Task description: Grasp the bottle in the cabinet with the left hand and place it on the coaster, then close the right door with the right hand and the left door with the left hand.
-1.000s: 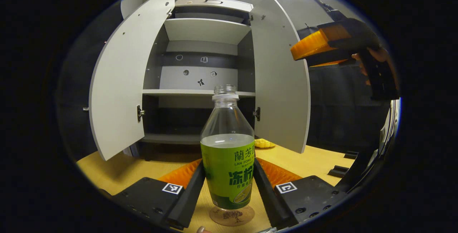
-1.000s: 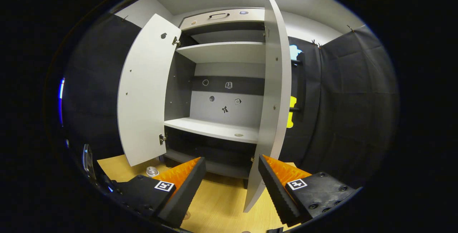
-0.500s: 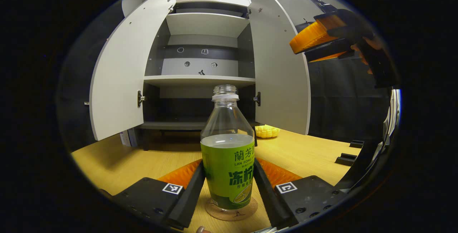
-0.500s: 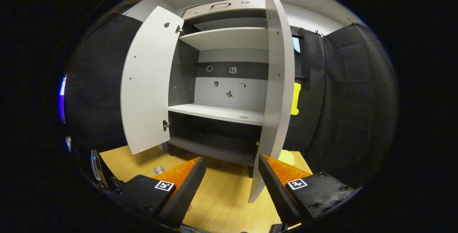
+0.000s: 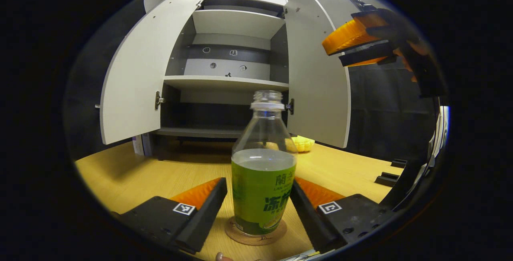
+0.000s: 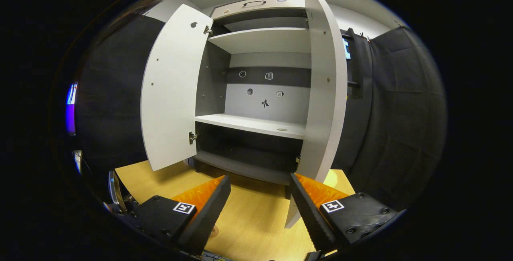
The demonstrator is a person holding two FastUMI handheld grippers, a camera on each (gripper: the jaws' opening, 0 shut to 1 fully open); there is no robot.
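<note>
The clear bottle (image 5: 262, 181) with a green label and no cap stands upright on the round cork coaster (image 5: 240, 235) on the wooden table. My left gripper (image 5: 257, 184) is open around it. A gap shows between its left finger and the label, and its right finger sits close against the label. The cabinet's left door (image 5: 136, 72) and right door (image 5: 316, 84) both stand open. My right gripper (image 6: 259, 179) is open and holds nothing, low in front of the right door (image 6: 322, 92). In the left gripper view the right gripper (image 5: 360, 44) hangs high beside that door.
The cabinet shelf (image 5: 224, 82) is bare apart from small stickers on the back wall. A yellow corn-like object (image 5: 302, 144) lies on the table (image 5: 160, 172) by the right door's foot. Black blocks (image 5: 386, 179) sit at the table's right side.
My left gripper's fingers have spread away from the bottle, which has come down onto the coaster. The right gripper has shifted slightly, so the right door shows more of its face.
</note>
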